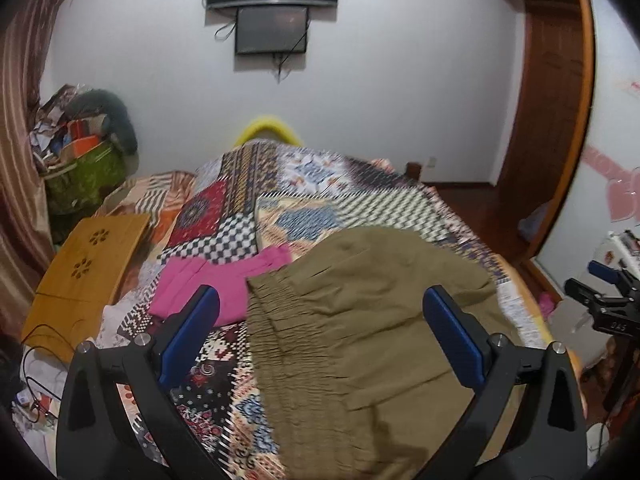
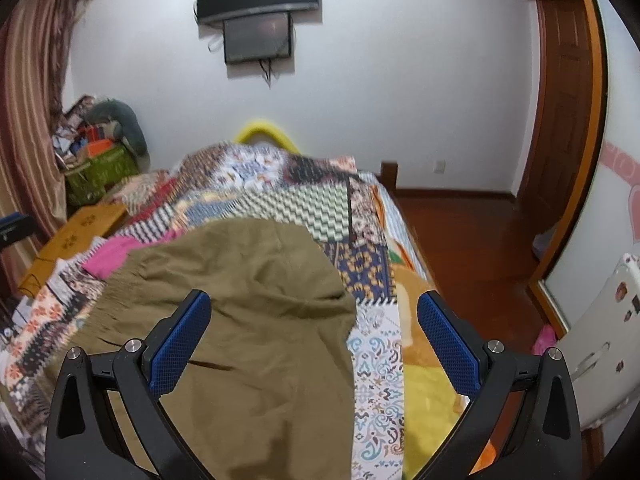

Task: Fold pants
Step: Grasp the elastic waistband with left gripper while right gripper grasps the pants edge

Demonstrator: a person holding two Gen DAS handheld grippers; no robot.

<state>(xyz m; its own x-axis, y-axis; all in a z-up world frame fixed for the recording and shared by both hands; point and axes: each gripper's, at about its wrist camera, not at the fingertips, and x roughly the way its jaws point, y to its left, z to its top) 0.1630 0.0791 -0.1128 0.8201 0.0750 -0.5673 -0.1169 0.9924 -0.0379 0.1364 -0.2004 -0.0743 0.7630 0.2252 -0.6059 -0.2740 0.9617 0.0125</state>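
We see a patchwork bedspread (image 1: 320,200) covering the bed. The olive pants (image 1: 360,320) lie spread on it at the near end, elastic waistband toward the pink garment (image 1: 224,280), which lies just beside the pants and partly under them. Left gripper (image 1: 320,320) hovers over the pants, jaws wide apart, empty. Right gripper (image 2: 314,328) likewise sits above the pants, jaws spread, gripping nothing.

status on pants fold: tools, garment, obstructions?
Left tool open, right tool open, both empty. Olive pants lie on patchwork bedspread. Pink garment touches their left edge.
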